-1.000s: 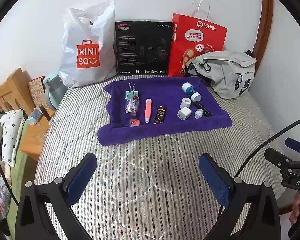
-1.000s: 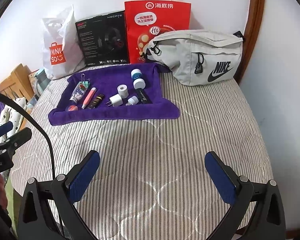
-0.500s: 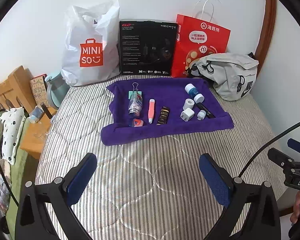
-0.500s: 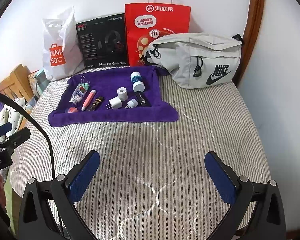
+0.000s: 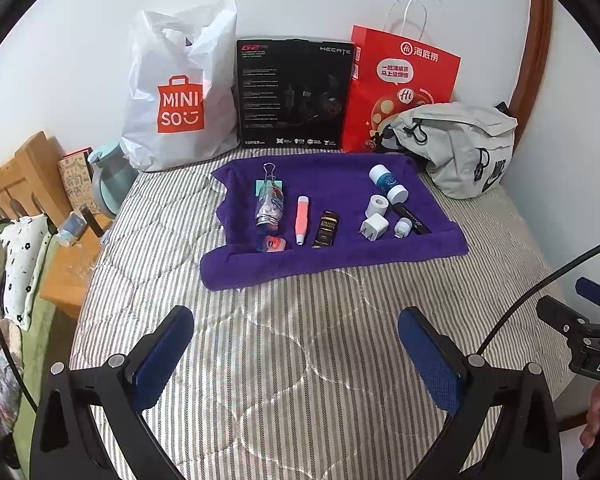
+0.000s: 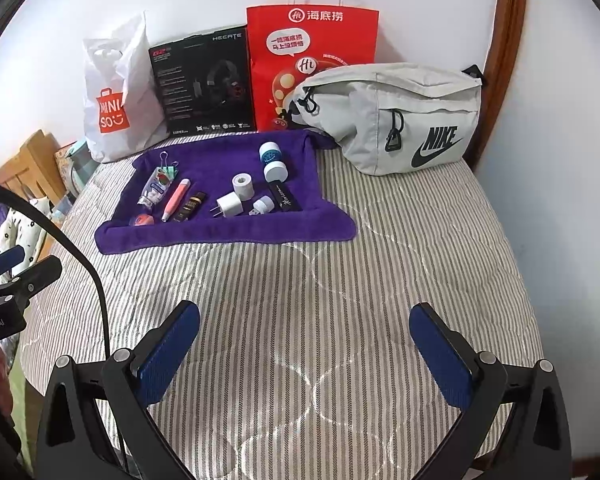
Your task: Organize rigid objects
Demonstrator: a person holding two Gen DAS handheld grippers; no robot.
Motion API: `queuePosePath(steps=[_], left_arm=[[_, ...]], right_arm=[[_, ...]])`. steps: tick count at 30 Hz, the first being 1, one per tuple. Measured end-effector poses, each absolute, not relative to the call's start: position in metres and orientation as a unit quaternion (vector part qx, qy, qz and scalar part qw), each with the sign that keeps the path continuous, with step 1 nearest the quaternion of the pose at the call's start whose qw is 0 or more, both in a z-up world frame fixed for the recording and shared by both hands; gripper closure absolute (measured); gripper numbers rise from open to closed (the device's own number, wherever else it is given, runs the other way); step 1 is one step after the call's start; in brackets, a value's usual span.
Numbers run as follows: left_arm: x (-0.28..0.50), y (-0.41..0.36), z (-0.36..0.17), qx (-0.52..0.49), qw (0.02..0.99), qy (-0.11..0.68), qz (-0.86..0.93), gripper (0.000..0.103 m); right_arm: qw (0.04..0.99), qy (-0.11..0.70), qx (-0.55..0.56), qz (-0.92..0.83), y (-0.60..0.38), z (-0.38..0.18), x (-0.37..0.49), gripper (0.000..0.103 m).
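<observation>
Left wrist view: left claw (image 5: 296, 344) spread wide, holding nothing, over striped bed (image 5: 300, 360). Right claw (image 6: 304, 340) likewise apart & empty. Small items sit on purple towel (image 5: 340, 252) w/ pink tube (image 5: 302, 220), white charger (image 5: 374, 227), blue-white bottle (image 5: 388, 183), maybe a lip balm (image 5: 271, 243). Grey Nike bag (image 6: 400, 116) just right of towel.

On the purple towel (image 5: 332, 256) lie small hard items: a clear bottle (image 5: 269, 208) by a pink tube (image 5: 301, 219), a dark bar (image 5: 326, 229), a white charger plug (image 5: 374, 228) and a blue-and-white container (image 5: 387, 182), perhaps two stacked.
</observation>
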State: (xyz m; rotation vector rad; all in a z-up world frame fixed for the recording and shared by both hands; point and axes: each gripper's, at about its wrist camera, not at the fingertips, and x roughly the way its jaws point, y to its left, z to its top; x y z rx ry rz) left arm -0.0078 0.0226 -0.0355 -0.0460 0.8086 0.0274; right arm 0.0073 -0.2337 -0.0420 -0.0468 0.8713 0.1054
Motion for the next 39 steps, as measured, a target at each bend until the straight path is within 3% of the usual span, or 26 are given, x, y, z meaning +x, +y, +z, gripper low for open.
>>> queuePosePath(steps=[39], left_arm=[[-0.0021, 0.0245, -0.0376, -0.028, 0.915, 0.402, 0.022, 0.000]], right_arm=[[0.905, 0.422, -0.027, 0.050, -0.2331, -0.0415, 0.0094, 0.000]])
